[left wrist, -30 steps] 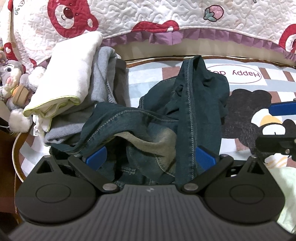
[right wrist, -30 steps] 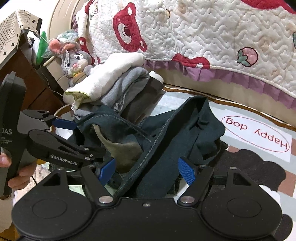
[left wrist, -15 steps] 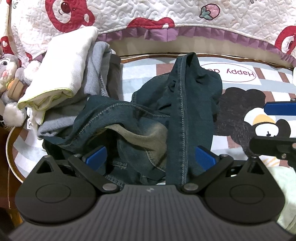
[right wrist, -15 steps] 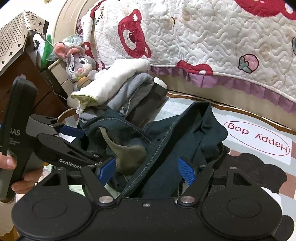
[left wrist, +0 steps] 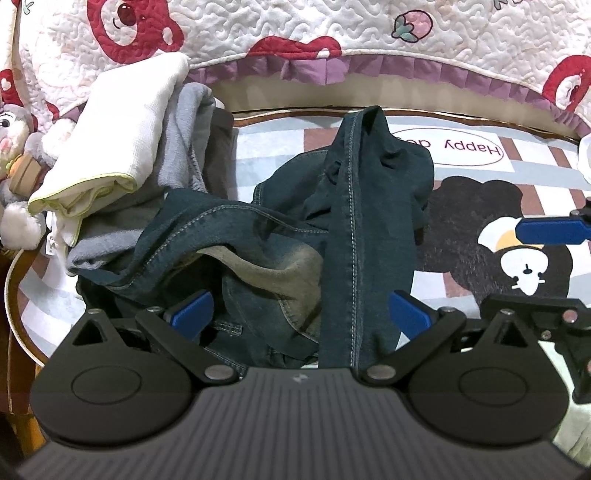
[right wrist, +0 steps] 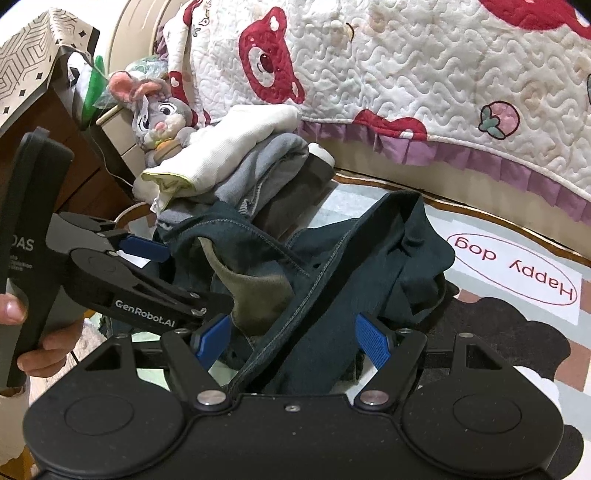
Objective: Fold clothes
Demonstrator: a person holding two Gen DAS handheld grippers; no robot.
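Note:
A crumpled pair of dark blue jeans (left wrist: 288, 236) lies on the printed mat, with one leg running away from me as a long seamed strip (left wrist: 354, 206). My left gripper (left wrist: 300, 312) is open, its blue pads wide apart on either side of the denim. The right gripper (right wrist: 293, 341) is open too, and the jeans (right wrist: 369, 266) pass between its pads. The right wrist view also shows the left gripper (right wrist: 192, 277) from the side, at the pile's left edge, held by a hand (right wrist: 44, 350). One blue finger (left wrist: 550, 230) of the right gripper shows at the left view's right edge.
A folded stack stands left of the jeans: a white towel (left wrist: 122, 133) on top of grey clothes (left wrist: 184, 147). A plush rabbit (right wrist: 162, 118) sits beside it. A quilt with red bears (left wrist: 295, 29) hangs behind. The mat (left wrist: 465, 151) reads "Happy dog". Brown wooden furniture (right wrist: 55, 122) is far left.
Both grippers have shifted slightly around the jeans and stayed open. The pile of jeans keeps the same shape.

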